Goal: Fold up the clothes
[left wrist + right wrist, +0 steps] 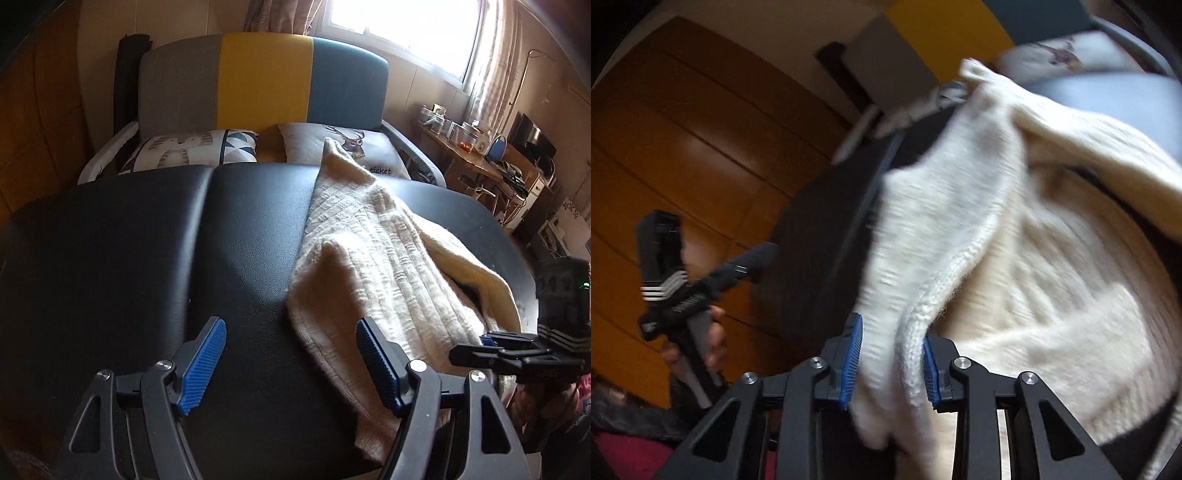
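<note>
- My left tongs [290, 365]: jaws wide apart, empty, above the black worktop [147, 240].
- My right tongs [891, 363]: clamped on the cream sweater [1015, 258], its knitted edge between the pads.

Black padded table [147, 258], two pillows [192, 149] behind (patterned), cluttered desk [469, 155].

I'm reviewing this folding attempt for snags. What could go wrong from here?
1. The right claw pinches a bunched knit edge of the cream sweater; a hard pull might stretch it or let it slip.
2. The left claw is open and empty over the black table, so a one-sided lift could drag the sweater crooked.
3. The sweater's far end reaches the deer pillow and might catch there.
</note>
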A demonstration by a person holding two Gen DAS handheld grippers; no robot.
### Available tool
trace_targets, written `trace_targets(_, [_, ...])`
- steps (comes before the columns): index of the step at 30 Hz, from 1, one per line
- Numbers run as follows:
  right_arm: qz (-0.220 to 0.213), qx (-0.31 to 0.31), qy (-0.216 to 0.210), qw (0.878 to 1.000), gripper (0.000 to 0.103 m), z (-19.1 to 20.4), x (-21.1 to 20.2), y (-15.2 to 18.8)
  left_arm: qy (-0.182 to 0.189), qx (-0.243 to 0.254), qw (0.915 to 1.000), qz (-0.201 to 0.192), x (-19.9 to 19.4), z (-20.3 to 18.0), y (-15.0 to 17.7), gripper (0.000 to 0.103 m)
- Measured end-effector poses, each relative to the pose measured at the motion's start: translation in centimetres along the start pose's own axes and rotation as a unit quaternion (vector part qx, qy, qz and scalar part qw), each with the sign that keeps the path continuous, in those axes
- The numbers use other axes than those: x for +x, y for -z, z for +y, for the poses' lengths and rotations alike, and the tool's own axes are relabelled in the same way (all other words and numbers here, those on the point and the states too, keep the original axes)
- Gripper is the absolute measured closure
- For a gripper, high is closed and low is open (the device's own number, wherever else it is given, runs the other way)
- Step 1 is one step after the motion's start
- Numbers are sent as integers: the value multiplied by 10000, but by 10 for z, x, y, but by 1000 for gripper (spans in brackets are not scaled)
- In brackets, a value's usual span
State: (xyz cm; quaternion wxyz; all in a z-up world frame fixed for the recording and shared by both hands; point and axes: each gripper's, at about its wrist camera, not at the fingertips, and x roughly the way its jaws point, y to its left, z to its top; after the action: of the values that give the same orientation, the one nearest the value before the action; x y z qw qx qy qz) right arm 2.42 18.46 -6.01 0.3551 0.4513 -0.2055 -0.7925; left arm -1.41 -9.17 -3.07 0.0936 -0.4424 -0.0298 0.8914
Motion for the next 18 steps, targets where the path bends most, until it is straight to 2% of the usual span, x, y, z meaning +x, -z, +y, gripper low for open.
trace_targets(3, [181,-715,-2,9973,71,39,20,-3,110,18,9999,-115,-10,-2,-8,29])
trace_targets(5, [335,-929,6,9951,71,50,39,7,197,71,9997,-136,-11,-7,-13,29])
trace_targets(7, [421,-1043,6,9937,55,55,54,18,369,121,9992,18,-3,-12,-16,29])
trace_targets(8, [391,-982,-51,9944,41,54,55,23,403,135,9990,111,3,-15,-17,29])
trace_targets(9, [343,-914,-105,9952,32,53,55,27,430,161,9987,210,10,-18,-17,29])
trace_targets(12, [192,-788,-154,9966,20,50,46,34,610,288,9956,650,34,-35,-12,29])
trace_targets(18, [-46,-826,-88,9965,12,55,25,53,769,557,9898,1060,58,-66,-8,31])
